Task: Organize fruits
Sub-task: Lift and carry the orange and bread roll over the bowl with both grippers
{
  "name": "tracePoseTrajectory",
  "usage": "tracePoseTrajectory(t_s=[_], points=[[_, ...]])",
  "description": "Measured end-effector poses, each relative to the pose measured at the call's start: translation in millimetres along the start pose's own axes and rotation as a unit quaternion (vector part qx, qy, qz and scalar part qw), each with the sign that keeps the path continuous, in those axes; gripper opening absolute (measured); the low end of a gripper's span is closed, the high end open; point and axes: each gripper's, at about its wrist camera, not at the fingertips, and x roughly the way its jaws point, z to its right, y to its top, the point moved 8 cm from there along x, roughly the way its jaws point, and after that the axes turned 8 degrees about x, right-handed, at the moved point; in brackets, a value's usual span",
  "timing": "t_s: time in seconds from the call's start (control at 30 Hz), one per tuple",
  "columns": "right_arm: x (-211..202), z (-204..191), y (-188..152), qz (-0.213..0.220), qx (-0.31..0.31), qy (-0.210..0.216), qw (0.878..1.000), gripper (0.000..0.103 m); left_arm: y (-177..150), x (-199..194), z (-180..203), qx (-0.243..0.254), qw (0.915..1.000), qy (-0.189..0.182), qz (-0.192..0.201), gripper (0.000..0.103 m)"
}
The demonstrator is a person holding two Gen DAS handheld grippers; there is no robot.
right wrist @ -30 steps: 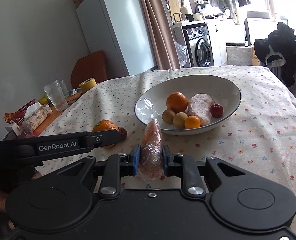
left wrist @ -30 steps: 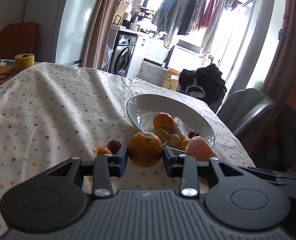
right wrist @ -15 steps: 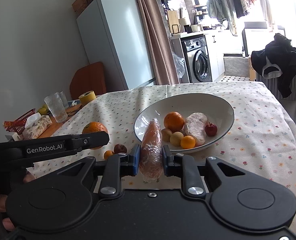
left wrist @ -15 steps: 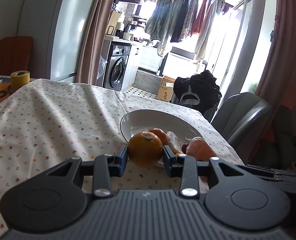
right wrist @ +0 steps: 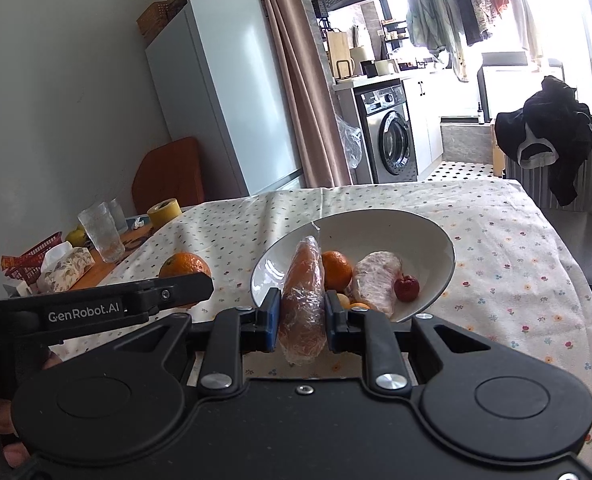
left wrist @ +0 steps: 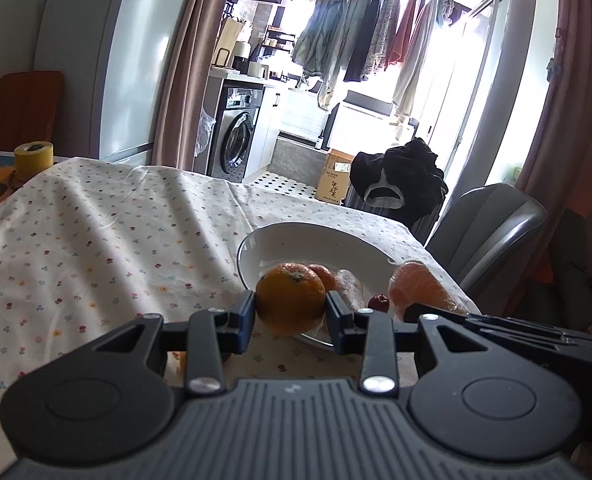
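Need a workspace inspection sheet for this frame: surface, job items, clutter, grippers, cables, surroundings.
Surface: table under a floral tablecloth, wrinkled at the far side.
Job's things: white bowl holding an orange, a wrapped pale fruit, a small red fruit and smaller yellow ones partly hidden.
Clutter: yellow tape roll, glass, tissue pack, red basket, all at the table's left end.
Grippers: left gripper shut on a large orange; right gripper shut on a wrapped orange fruit, at the bowl's near rim.
Cables: nothing seen.
Surroundings: fridge, washing machine, hanging laundry, grey chair.
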Motion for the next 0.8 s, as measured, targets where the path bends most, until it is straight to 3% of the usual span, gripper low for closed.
tracePoseTrajectory(t_s=[0.8], points=[[40,38,22,-0.006,0.031,-0.008,0.999,0.021,-3,61,-9,-0.036,0.9983,0.017,-0.042,0.036]])
